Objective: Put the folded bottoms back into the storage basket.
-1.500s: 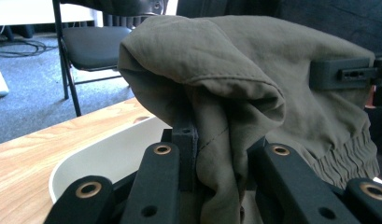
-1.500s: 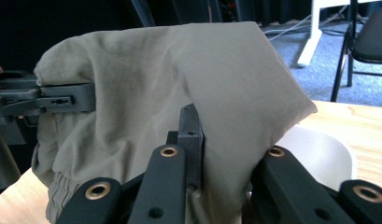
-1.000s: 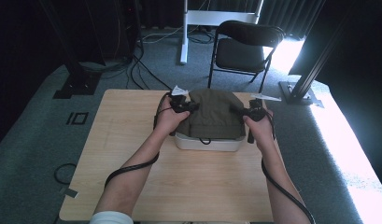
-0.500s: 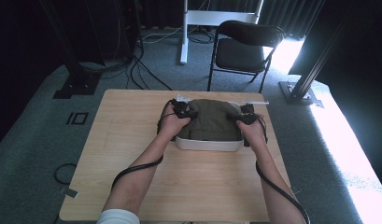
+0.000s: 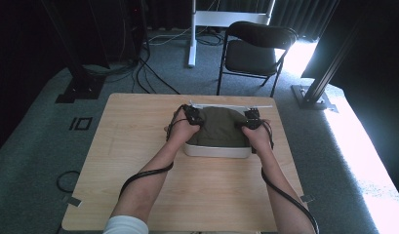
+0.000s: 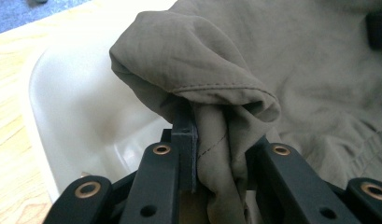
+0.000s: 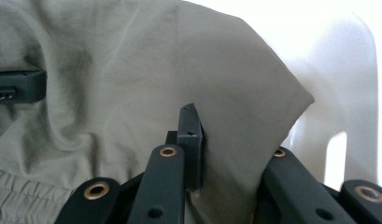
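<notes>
Wooden table (image 5: 138, 161) on grey carpet, dark surroundings, sunlight entering at 3 o'clock.

Item 1: olive garment (image 5: 219, 126). Thin woven cloth with stitched hems and a gathered band, lying bunched in the white tub, at 12 to 1 o'clock of the tabletop's middle. It mounds above the rim and covers most of the opening.

Item 2: white tub (image 5: 216, 151). Shallow plastic basin with rounded corners; its near wall shows bare at 6 o'clock of the cloth. A cut-out handle slot appears in the right gripper view (image 7: 336, 154).

Item 3: left gripper (image 5: 193, 116). At 9 o'clock of the garment, jaws clamped on a folded hem edge (image 6: 216, 140), the cloth wrapped over the jaw tips.

Item 4: right gripper (image 5: 252, 120). At 3 o'clock of the garment, jaws closed on a smooth corner of fabric (image 7: 226, 149) just inside the tub wall.

Judgement: holding opposite edges at once probably serves either to lay the garment evenly into the tub or to lift it out spread; which cannot be told.

Item 5: black folding chair (image 5: 258, 51) at 12 o'clock beyond the table, unoccupied. White stand leg (image 5: 192, 34) and floor cables (image 5: 148, 78) at 11 o'clock, well apart from the work.
</notes>
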